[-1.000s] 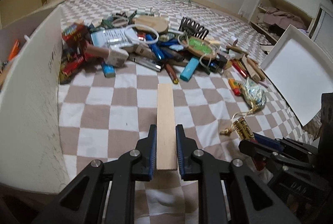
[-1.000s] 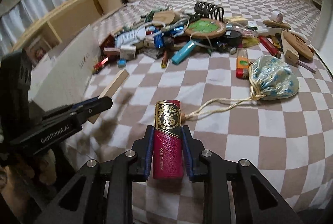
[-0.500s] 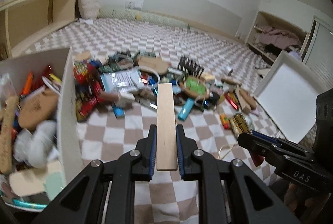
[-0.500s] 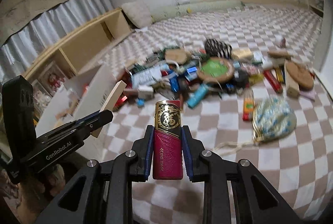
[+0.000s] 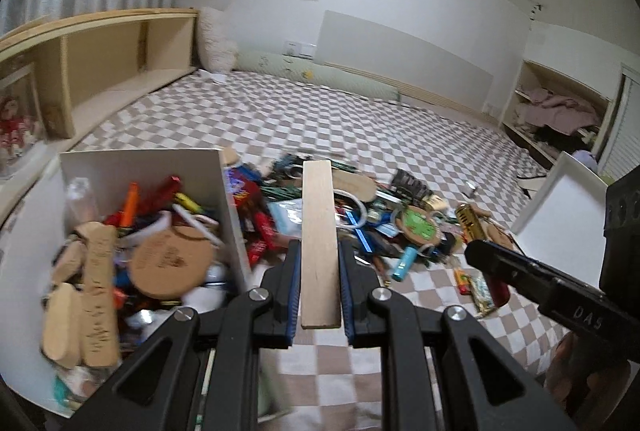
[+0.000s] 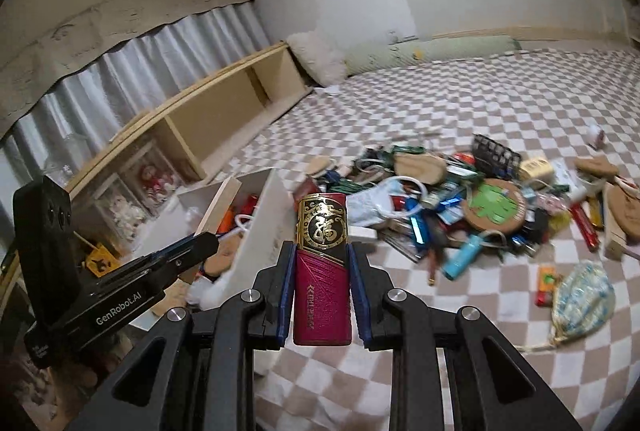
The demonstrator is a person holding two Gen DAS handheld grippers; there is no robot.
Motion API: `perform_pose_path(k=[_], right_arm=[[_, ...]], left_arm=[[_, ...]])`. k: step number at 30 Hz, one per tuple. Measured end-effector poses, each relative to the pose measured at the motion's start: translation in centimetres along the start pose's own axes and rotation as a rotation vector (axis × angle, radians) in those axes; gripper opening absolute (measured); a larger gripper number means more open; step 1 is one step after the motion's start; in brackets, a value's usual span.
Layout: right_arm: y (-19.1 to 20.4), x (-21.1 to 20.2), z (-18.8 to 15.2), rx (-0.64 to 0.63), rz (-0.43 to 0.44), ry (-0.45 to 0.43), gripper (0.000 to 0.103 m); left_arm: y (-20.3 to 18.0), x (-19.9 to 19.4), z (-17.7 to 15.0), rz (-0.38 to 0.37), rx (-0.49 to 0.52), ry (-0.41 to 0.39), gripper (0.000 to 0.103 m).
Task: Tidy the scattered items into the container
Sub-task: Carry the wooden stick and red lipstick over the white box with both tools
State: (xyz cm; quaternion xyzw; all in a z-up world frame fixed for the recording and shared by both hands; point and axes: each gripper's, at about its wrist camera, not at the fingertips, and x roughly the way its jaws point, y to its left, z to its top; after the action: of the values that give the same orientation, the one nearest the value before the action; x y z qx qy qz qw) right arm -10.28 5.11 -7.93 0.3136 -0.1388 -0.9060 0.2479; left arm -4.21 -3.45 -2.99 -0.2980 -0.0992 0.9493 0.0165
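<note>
My left gripper point(image 5: 319, 255) is shut on a long pale wooden strip point(image 5: 318, 231) and holds it in the air just right of the white container point(image 5: 230, 207), which is full of mixed items. My right gripper point(image 6: 322, 255) is shut on a red and gold case point(image 6: 321, 271), raised above the checkered blanket, right of the container point(image 6: 266, 227). The left gripper also shows in the right wrist view point(image 6: 200, 245), over the container's near side. The right gripper shows in the left wrist view point(image 5: 486, 259) with the case's gold end point(image 5: 467, 217).
A pile of scattered items point(image 6: 460, 207) lies on the checkered blanket point(image 6: 500, 111), with a blue patterned pouch point(image 6: 582, 301) near the right. A white lid point(image 5: 560, 207) stands at the right. A wooden shelf point(image 5: 100, 71) runs along the left.
Both grippers have risen and moved left toward the container with their items still held. The container's inside has come into full view.
</note>
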Motion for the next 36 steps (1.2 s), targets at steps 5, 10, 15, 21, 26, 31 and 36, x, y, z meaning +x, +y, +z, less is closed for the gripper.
perform_pose_path(k=[5,10,15,21,26,31,36], right_arm=[[1.7,1.3,0.4,-0.017,0.038,0.007,0.027],[3.3,2.7,0.4,-0.036,0.073,0.029,0.027],[4.6,4.3,0.1,-0.040,0.109,0.057,0.027],[6.9,6.5,-0.5,-0.057,0.157,0.104,0.027],[8.7,8.4,-1.5,-0.075,0.196,0.149,0.027],[10.4,10.1,-2.7,-0.102,0.218,0.197,0.027],[11.1,11.1,-3.7,-0.122,0.227,0.235,0.027]], left_arm=[[2.6,-1.0,0.2,0.046,-0.033,-0.011,0.017],[4.8,-1.7,-0.3,0.081,-0.063,-0.008,0.017],[6.7,-2.3,-1.0,0.109,-0.088,0.003,0.017],[9.6,-3.1,-2.0,0.155,-0.134,0.024,0.017],[11.5,-3.3,-3.0,0.192,-0.163,0.055,0.017],[12.4,-3.0,-4.0,0.214,-0.177,0.081,0.017],[12.8,-2.5,-4.7,0.219,-0.188,0.105,0.017]])
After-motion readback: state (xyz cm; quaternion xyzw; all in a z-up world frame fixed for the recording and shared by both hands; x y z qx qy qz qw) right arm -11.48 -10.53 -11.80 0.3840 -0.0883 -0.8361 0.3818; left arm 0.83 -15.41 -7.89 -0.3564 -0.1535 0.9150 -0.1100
